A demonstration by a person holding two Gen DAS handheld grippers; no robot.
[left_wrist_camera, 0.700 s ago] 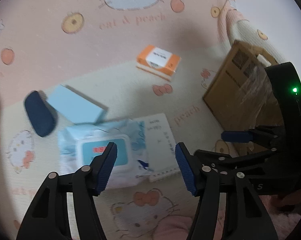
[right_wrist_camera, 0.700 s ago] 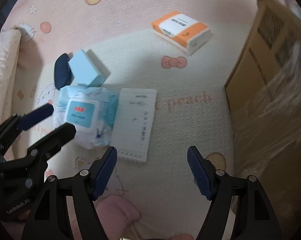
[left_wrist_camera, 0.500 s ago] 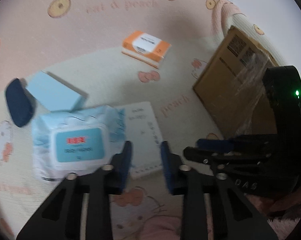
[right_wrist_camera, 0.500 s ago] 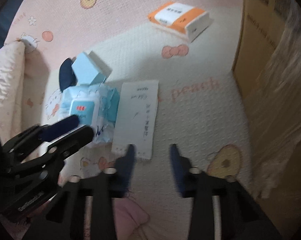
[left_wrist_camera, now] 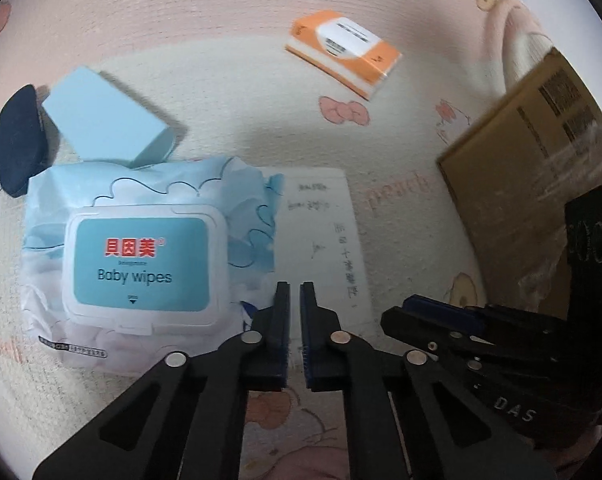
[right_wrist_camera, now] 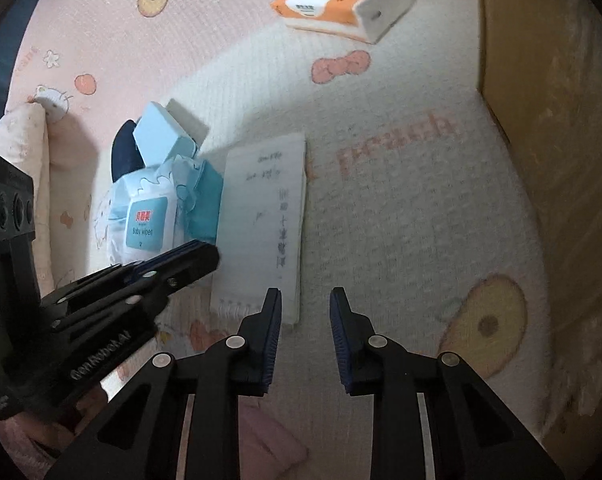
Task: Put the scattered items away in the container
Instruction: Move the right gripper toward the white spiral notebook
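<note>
Hovering low over the mat (left_wrist_camera: pixel 229 92), my left gripper (left_wrist_camera: pixel 295 292) has its jaws drawn almost together, only a thin slit between the blue pads, and nothing caught in them. Its tips sit over the seam where the wipes (left_wrist_camera: pixel 141 256) meet the notepad (left_wrist_camera: pixel 321 236); whether they touch either one I cannot tell. My right gripper (right_wrist_camera: pixel 305 300) is beside it, jaws narrowly parted and empty, tips above the notepad's (right_wrist_camera: pixel 265 220) near corner by the spiral binding.

The wipes pack lies flat, lid up, its right edge overlapping the notepad. Behind it a pale blue box (left_wrist_camera: pixel 101 120) leans tilted against the pack, and a dark blue pouch (left_wrist_camera: pixel 19 140) lies just left of that box, touching it. An orange tissue pack (left_wrist_camera: pixel 345 52) lies well apart, farther out on the mat. The carton (left_wrist_camera: pixel 533 160) stands at the right, close to the notepad but not touching it; its edge looks blurred in both views.
</note>
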